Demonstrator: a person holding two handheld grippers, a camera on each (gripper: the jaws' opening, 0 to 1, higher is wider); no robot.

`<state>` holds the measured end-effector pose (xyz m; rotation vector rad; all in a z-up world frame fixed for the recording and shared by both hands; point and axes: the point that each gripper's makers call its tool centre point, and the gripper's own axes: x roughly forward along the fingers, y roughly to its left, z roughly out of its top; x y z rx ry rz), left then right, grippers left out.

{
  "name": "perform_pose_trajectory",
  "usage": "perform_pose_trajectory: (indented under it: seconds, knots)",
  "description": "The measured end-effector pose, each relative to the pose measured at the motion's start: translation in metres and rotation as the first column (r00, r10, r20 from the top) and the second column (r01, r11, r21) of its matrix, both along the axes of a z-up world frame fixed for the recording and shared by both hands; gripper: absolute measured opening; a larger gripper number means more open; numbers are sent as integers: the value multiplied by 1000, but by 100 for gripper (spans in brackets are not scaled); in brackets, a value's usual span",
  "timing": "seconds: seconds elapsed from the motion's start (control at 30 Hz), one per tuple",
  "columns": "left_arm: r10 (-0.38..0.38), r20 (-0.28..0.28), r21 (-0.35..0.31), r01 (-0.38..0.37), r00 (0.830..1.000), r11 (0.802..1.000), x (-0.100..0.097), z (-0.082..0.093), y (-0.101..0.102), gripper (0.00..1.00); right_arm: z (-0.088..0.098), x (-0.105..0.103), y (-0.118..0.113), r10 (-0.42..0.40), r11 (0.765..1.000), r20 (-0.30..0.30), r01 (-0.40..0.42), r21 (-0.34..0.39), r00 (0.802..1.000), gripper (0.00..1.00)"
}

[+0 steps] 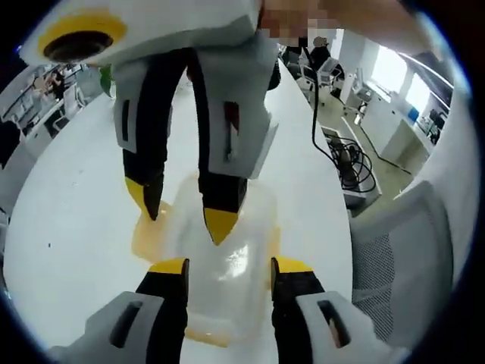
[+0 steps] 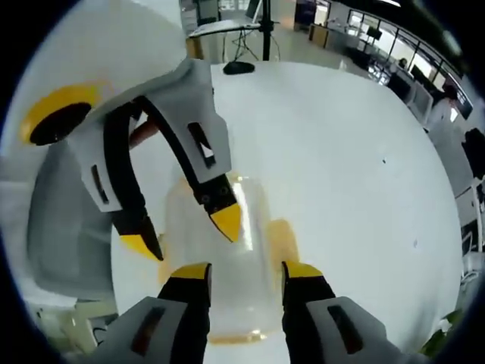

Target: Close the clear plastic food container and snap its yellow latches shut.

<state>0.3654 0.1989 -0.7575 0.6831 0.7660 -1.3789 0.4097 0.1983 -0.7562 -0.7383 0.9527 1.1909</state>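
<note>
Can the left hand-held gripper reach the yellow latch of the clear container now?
Probably yes. The left hand-held gripper is open right over the clear container, and the yellow latch lies beside it; the right hand-held gripper crowds that space.

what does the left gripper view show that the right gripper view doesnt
Left gripper view alone: a grey mesh chair beside the table, coiled black cables on the floor, and desks along bright windows.

Right gripper view alone: a black tripod stand past the far table edge, a dark flat object lying on the table near it, and a grey seat at the left.

Both: the white table, the clear container with yellow latches, and both grippers, left gripper and right gripper, jaws apart over the container.
</note>
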Motion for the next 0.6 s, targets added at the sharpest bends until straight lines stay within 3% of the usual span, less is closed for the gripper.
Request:
perform_pose_trajectory:
  seconds: [0.23,0.6]
  knots:
    - [-2,7,8,2,1000,1000,-7,-3,-2,45,-5,1,3,6,1000,-10,-6,3,1000,37]
    - [-17,69,32,15,997,999,-11,-7,-3,48,-12,3,2,14,1000,-56,-15,-1,998,39]
